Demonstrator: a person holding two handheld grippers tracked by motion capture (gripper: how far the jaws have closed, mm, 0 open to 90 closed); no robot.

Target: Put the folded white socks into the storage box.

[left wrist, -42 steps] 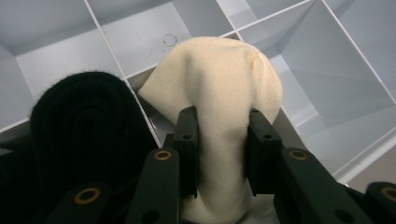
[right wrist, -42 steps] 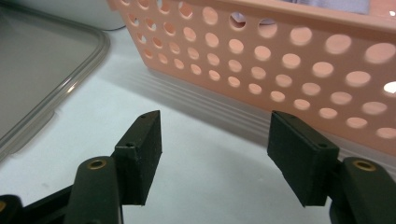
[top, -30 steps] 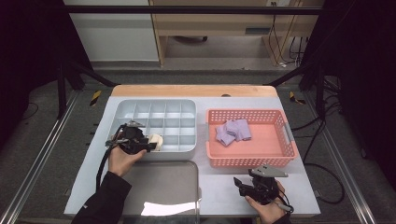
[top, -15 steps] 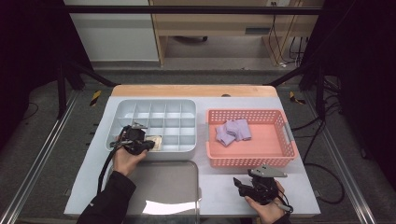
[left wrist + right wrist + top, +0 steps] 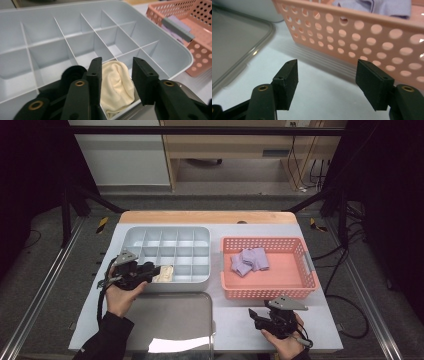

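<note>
Left gripper [image 5: 115, 75] sits at the near edge of the grey divided tray [image 5: 150, 236], jaws part open around a cream cloth [image 5: 116, 87]. The cloth is bunched in a front-row compartment, directly between the jaws; cannot tell if the pads actually press it or just flank it. In the high view the cream cloth [image 5: 164, 273] lies just ahead of the left gripper [image 5: 155, 270], inside the tray's near wall.

Right gripper [image 5: 327, 82] is wide open, holding nothing, low over the tabletop [image 5: 317, 100]. The pink basket [image 5: 372, 47] wall is just ahead of it, purple cloths [image 5: 377, 6] inside beyond. A clear lid [image 5: 234, 42] lies off to its left.
</note>
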